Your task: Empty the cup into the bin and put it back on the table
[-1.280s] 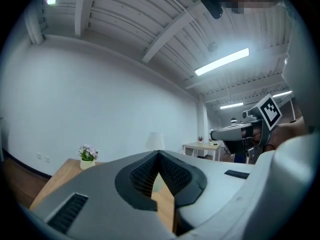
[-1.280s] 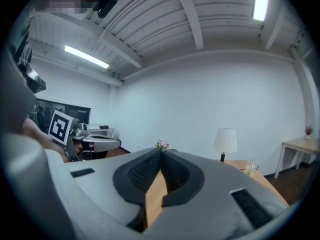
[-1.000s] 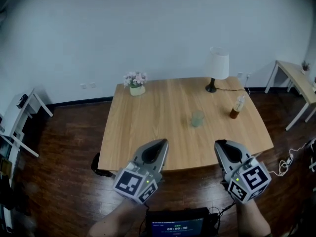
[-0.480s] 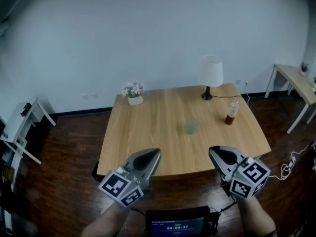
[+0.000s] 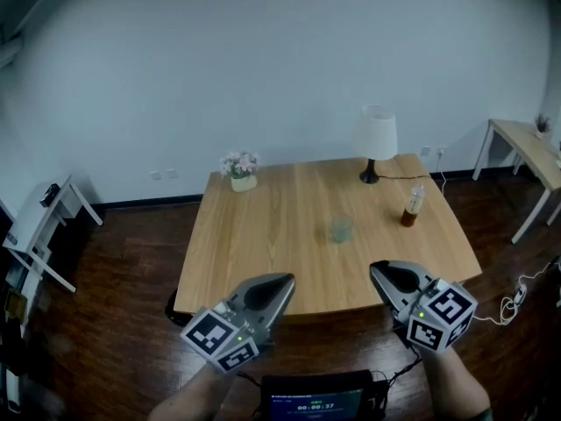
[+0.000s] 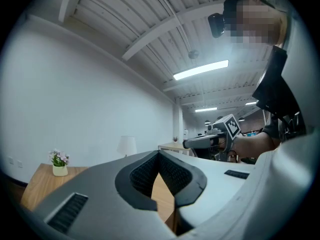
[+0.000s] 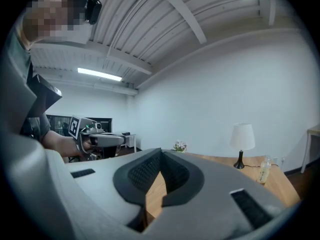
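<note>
We hold both tools short of the pale wooden bench (image 5: 263,226). The left hand-held gripper (image 5: 282,281) and the right hand-held gripper (image 5: 379,272) each have their jaws pressed together on nothing. The cup (image 5: 341,227), a small translucent greenish cylinder, stands upright on the bench ahead of and between them, somewhat nearer the right one and well apart from either.

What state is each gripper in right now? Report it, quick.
Left gripper: closed, holding nothing.
Right gripper: closed, holding nothing.
</note>
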### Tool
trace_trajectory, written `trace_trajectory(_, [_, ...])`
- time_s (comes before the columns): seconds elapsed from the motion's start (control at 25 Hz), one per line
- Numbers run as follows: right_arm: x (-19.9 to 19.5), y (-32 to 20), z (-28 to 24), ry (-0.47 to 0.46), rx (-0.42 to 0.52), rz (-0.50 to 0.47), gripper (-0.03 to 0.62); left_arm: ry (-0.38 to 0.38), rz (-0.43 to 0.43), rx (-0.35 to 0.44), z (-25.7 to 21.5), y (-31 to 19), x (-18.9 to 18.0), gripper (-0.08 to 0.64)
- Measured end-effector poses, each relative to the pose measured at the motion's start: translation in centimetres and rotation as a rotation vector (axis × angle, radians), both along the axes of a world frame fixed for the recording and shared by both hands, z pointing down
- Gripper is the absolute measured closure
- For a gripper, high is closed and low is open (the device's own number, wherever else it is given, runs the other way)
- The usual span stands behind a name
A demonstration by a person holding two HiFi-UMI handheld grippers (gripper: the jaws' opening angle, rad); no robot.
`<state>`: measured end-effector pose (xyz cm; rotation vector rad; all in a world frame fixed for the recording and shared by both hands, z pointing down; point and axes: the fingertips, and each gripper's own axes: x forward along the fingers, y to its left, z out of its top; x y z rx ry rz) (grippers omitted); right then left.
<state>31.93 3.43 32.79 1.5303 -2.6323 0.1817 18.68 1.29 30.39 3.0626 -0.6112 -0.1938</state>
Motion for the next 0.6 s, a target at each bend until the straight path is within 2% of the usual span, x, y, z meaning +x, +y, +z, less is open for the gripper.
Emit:
trace_trajectory(0.36, [-1.1,-0.1,-0.8,0.013,0.019,-0.016,0.595,0.004,-0.002,0.015,-0.2,0.6,-0.4,0.568])
trace_trajectory(0.6, [-1.8,-0.2,-0.4,-0.001,0.0,-0.015,0.595,-0.002,0.007,0.021,-0.3,1.0,-1.4,0.568])
